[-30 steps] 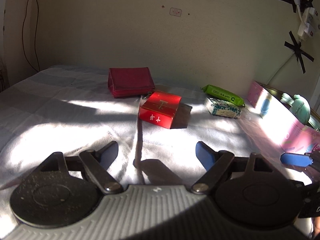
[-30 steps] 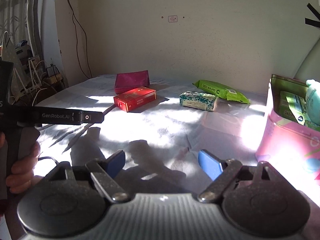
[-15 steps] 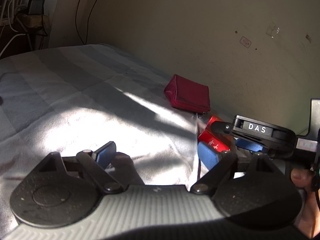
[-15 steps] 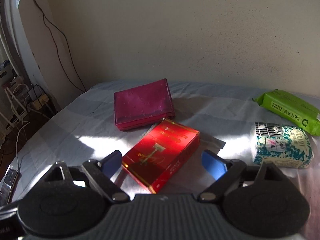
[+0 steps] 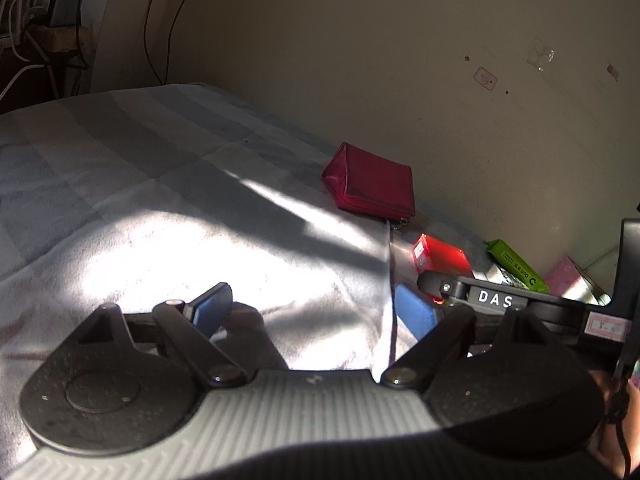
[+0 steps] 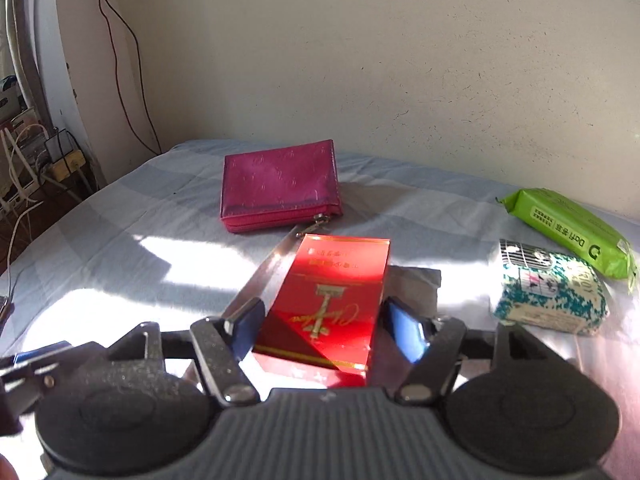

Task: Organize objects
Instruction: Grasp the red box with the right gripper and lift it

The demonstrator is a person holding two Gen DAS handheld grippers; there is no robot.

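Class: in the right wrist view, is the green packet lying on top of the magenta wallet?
No, the green packet lies apart from the magenta wallet.

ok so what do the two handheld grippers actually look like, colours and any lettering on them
Both match: the left gripper and the right gripper have blue finger pads on black linkage arms, two round textured black discs, and a ribbed grey body between them. In the left wrist view, the right one's side carries white "DAS" lettering and a small pink label.
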